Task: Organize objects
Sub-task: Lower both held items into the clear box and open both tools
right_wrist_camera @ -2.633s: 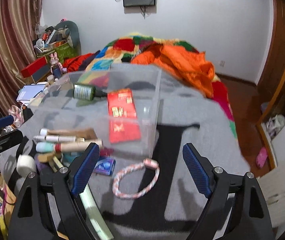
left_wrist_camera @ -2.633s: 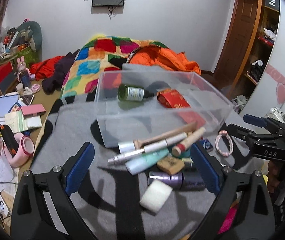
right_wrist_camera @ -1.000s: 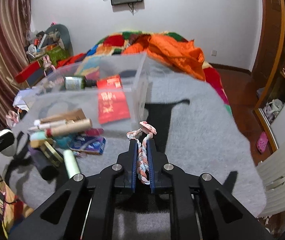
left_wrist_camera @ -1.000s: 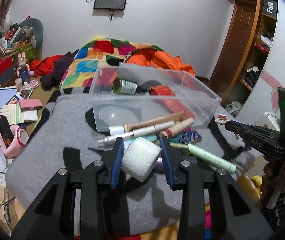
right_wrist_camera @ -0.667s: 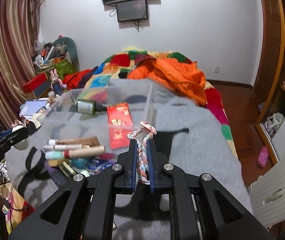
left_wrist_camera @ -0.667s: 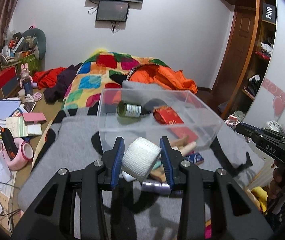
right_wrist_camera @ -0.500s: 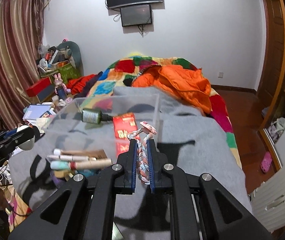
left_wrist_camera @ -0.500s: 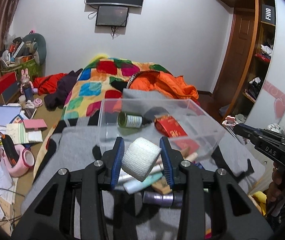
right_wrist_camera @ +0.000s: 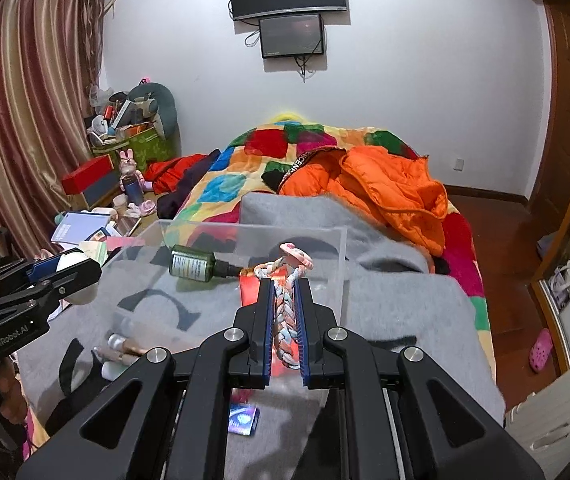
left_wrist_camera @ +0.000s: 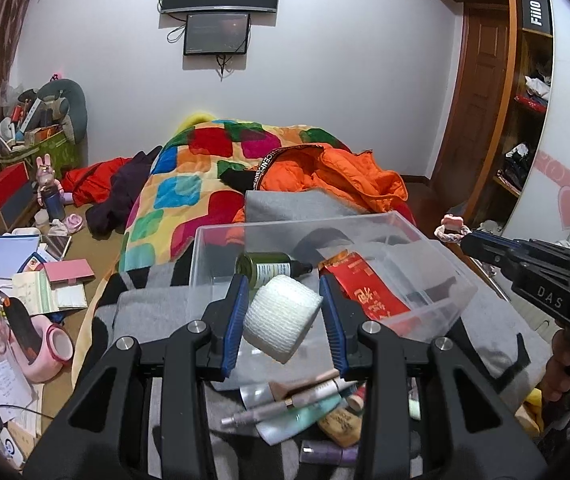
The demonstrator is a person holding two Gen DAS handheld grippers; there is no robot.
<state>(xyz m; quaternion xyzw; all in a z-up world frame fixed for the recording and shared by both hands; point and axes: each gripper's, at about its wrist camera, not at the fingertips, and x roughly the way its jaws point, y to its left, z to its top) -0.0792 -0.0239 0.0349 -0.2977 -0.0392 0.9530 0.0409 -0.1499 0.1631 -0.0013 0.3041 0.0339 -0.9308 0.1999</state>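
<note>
Two things held up by the clear box

A white roll [left_wrist_camera: 281, 316] is squeezed in the left gripper [left_wrist_camera: 283, 312], a braided ring [right_wrist_camera: 285, 312] in the right gripper [right_wrist_camera: 285, 316]. A bottle [left_wrist_camera: 269, 268] and red packet [left_wrist_camera: 365, 292] lie in the box [left_wrist_camera: 445, 276] ahead; tubes [left_wrist_camera: 297, 400] wait below.

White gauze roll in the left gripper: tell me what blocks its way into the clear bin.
Nothing visible does. The left gripper holds the gauze roll at the near wall of the clear bin, which has no lid. The green bottle and red packet lie inside, leaving bare floor.
</note>
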